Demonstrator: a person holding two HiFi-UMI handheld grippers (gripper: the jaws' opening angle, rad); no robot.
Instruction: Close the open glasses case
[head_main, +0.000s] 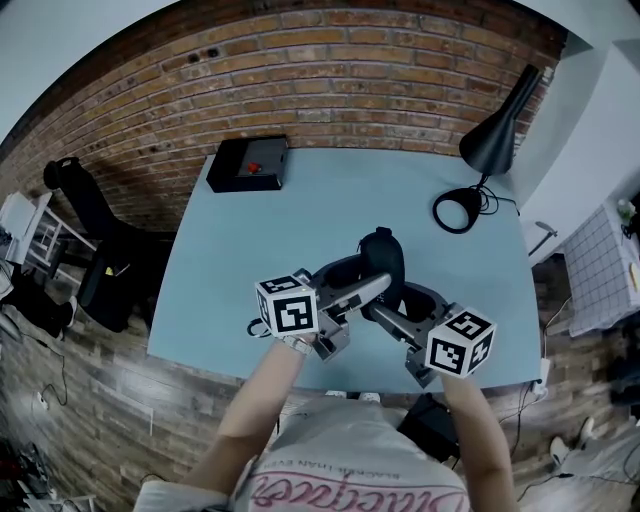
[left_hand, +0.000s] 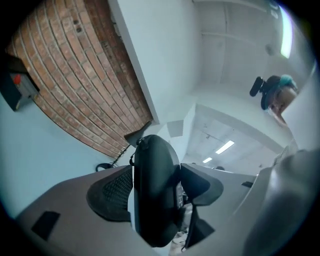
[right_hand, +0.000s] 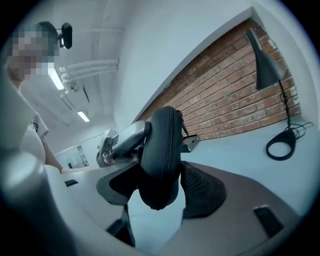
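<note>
no writing can be read for sure. the person's shirt (head_main: 345, 450), at the near edge of the head view, bears pink script lettering (head_main: 350, 494), upside down and cut off, under a thin line of dark print too small to read. the left cube (head_main: 290, 308) and right cube (head_main: 460, 343) carry only black-and-white square patterns. a small label (left_hand: 181, 192) on the glasses case (left_hand: 155, 190) is blurred.

You're in an office or lab workroom: bare brick wall (head_main: 330, 70), pale blue bench (head_main: 300, 215) with a black desk lamp (head_main: 497, 138) — office chair (head_main: 105, 262) alongside, ceiling strip lights (right_hand: 54, 78), wood floor (head_main: 120, 400).
</note>
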